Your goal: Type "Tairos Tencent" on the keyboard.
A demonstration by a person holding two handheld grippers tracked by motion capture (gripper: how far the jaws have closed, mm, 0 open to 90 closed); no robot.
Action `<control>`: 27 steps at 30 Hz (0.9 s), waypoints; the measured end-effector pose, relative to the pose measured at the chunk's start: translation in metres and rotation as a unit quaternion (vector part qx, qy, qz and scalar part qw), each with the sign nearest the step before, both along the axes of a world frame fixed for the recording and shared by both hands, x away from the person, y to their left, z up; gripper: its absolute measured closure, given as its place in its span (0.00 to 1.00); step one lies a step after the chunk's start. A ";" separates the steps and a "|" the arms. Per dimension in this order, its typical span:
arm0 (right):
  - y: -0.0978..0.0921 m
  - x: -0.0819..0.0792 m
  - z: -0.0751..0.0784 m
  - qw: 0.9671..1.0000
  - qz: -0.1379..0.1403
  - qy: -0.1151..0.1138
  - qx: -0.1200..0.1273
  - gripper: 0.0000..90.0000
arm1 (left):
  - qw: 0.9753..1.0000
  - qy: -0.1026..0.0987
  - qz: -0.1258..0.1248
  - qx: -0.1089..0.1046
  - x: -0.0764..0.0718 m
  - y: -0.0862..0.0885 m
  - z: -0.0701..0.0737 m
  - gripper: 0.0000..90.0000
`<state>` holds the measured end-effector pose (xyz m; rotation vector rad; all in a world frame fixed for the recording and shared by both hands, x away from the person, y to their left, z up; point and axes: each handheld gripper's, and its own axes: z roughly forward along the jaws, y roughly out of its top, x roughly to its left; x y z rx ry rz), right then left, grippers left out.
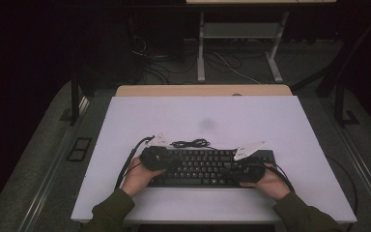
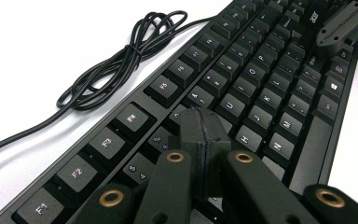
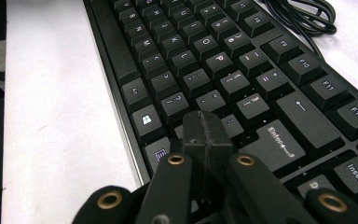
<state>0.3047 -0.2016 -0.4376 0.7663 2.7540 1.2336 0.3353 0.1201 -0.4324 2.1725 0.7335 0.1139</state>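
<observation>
A black keyboard (image 1: pixel 207 166) lies on the white table (image 1: pixel 203 121) near its front edge. My left gripper (image 1: pixel 160 159) hovers over the keyboard's left end, my right gripper (image 1: pixel 244 169) over its right end. In the left gripper view the left gripper (image 2: pixel 204 127) is shut, its jaws pressed together just above the number and letter keys of the keyboard (image 2: pixel 242 79). The right gripper view shows the right gripper (image 3: pixel 206 128) shut too, with nothing between its jaws, low over the keys of the keyboard (image 3: pixel 223 60) left of Enter.
The keyboard's bundled black cable (image 1: pixel 191 143) lies on the table just behind it, and appears as the cable (image 2: pixel 121 58) in the left gripper view. Bare white table spreads behind and to both sides. A desk frame (image 1: pixel 239 43) stands on the floor beyond.
</observation>
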 end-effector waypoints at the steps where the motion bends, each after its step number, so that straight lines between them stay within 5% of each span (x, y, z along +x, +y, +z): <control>1: 0.000 0.000 0.000 1.000 0.000 0.000 0.000 0.99 | 1.000 0.000 0.000 0.001 0.000 0.000 0.000 0.99; 17: 0.000 0.000 0.000 1.000 0.000 0.000 0.000 0.99 | 1.000 0.004 -0.008 0.013 0.000 -0.002 -0.001 0.99; 27: 0.000 0.000 0.000 1.000 0.001 0.001 0.000 0.99 | 1.000 -0.001 -0.002 -0.009 -0.002 0.001 0.008 0.99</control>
